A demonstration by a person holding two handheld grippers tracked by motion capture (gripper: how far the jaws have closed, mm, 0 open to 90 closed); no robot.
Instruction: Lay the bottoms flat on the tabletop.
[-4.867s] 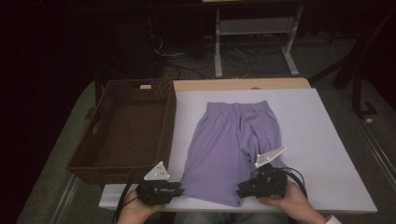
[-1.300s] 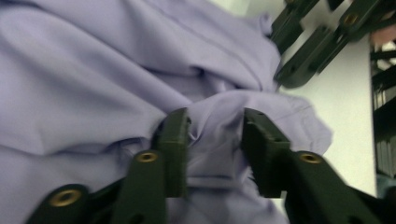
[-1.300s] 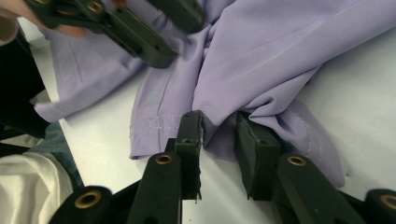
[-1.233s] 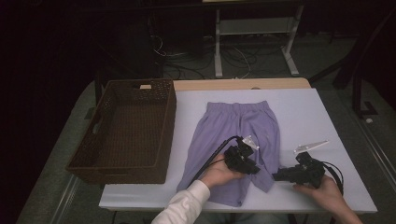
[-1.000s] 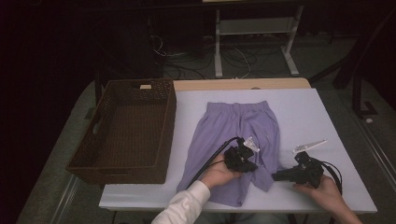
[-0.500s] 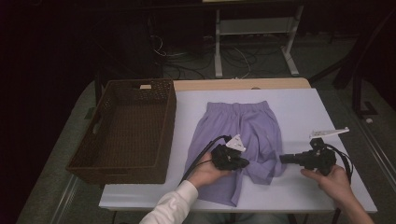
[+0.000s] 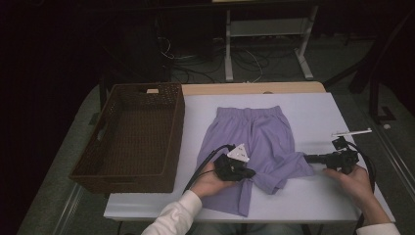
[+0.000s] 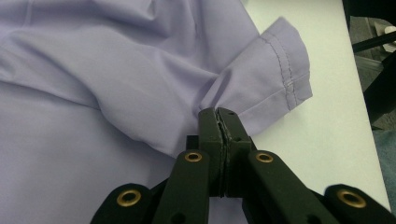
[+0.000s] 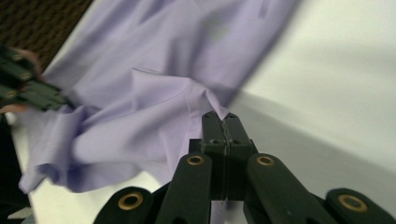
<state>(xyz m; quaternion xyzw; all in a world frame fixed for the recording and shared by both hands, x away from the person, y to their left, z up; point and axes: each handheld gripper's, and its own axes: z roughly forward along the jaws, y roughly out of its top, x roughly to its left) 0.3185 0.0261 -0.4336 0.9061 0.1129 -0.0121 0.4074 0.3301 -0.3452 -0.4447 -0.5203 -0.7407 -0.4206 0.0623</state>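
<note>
I find the lilac cotton shorts (image 7: 254, 142) at frame centre on the white table (image 7: 318, 112). My left gripper (image 7: 247, 173) pinches one leg's fabric; my right gripper (image 7: 307, 157) clamps the other leg's edge. A brown wicker basket (image 7: 129, 171) sits left.

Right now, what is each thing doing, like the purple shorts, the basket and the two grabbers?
Purple shorts: on the table, one leg bunched and pulled sideways.
Basket: upright, empty.
Left gripper: shut on the shorts.
Right gripper: shut on the shorts.
Table: holding basket and shorts.
</note>
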